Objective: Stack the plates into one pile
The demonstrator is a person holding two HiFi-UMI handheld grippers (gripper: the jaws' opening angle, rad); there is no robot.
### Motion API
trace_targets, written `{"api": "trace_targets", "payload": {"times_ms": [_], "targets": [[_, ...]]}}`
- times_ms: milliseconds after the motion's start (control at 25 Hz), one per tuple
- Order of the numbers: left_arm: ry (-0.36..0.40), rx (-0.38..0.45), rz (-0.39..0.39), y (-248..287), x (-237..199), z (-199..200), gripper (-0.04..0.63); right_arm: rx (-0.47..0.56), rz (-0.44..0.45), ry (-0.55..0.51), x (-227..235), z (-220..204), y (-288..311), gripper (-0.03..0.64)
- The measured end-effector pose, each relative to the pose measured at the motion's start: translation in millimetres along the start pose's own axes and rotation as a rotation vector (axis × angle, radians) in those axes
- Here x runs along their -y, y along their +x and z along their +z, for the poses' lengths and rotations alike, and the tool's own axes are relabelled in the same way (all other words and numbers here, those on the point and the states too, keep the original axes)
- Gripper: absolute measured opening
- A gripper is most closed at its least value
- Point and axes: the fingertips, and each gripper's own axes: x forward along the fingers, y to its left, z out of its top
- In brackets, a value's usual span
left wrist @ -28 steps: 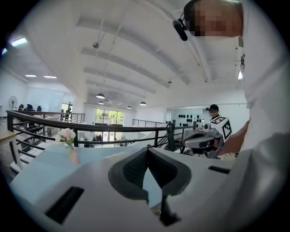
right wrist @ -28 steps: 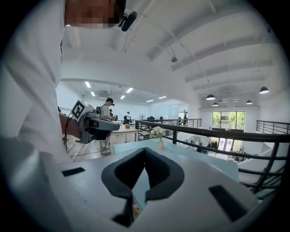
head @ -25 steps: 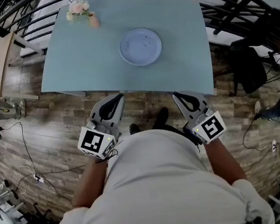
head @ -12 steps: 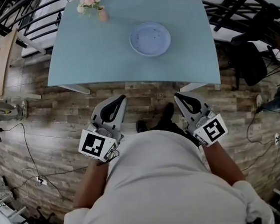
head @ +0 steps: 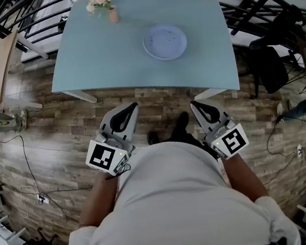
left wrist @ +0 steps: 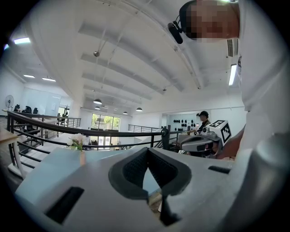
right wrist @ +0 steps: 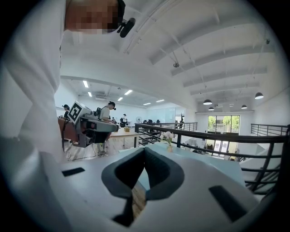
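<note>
Wooden plank flooring lies under a pale blue table [head: 85,61] at the top of the head view, with black railings [head: 263,8] curving round behind it. On the table a light blue plate [head: 165,42] sits right of centre, well apart from a small vase of flowers [head: 104,4] at the far left corner. From above I cannot tell whether it is one plate or several stacked.

Both grippers are over the floor, short of the table's near edge and close to the person's white shirt [head: 173,204]. The left gripper [head: 134,105] points toward the table, its fingers pressed together with nothing between them. The right gripper [head: 192,104] is held the same way, fingers together and empty. Neither touches the plate or the table.
</note>
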Motion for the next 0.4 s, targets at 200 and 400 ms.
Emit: {"api": "trace_targets", "payload": {"times_ms": [200, 400], "targets": [[-0.003, 0.008, 0.004, -2.0, 0.5, 1.3, 0.005, 0.003, 0.003, 0.004, 0.5, 3.2, 0.6, 0.005], [0.000, 0.014, 0.009, -2.4, -3.6, 4.4, 0.005, 0.005, 0.003, -0.010, 3.1, 6.5, 4.9, 0.005]]}}
